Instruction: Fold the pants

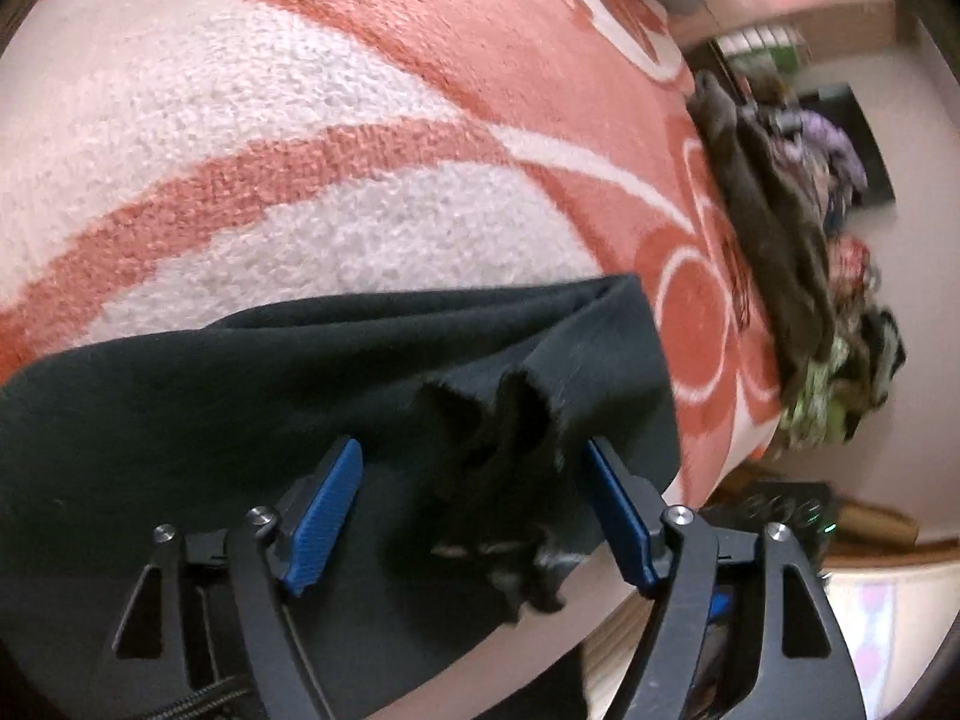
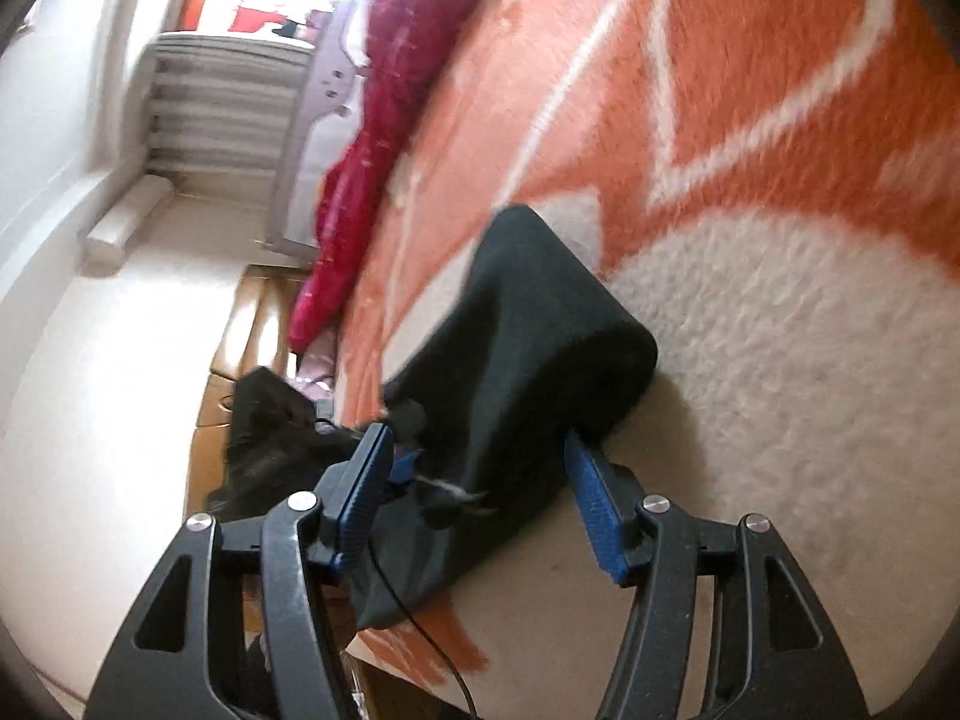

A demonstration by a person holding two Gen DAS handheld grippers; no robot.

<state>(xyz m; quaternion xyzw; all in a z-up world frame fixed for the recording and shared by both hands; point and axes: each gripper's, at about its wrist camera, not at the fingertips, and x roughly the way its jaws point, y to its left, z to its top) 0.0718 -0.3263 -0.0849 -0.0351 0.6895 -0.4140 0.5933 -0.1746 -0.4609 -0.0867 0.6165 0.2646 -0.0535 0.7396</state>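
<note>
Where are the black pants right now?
The black pants lie on the orange and white blanket near its edge, directly ahead of both open grippers in both wrist views.

A bed under an orange-and-white blanket (image 1: pixel 360 120) stands on a pale floor (image 2: pixel 120 360), with a white radiator (image 2: pixel 222 102) below a bright window.
</note>
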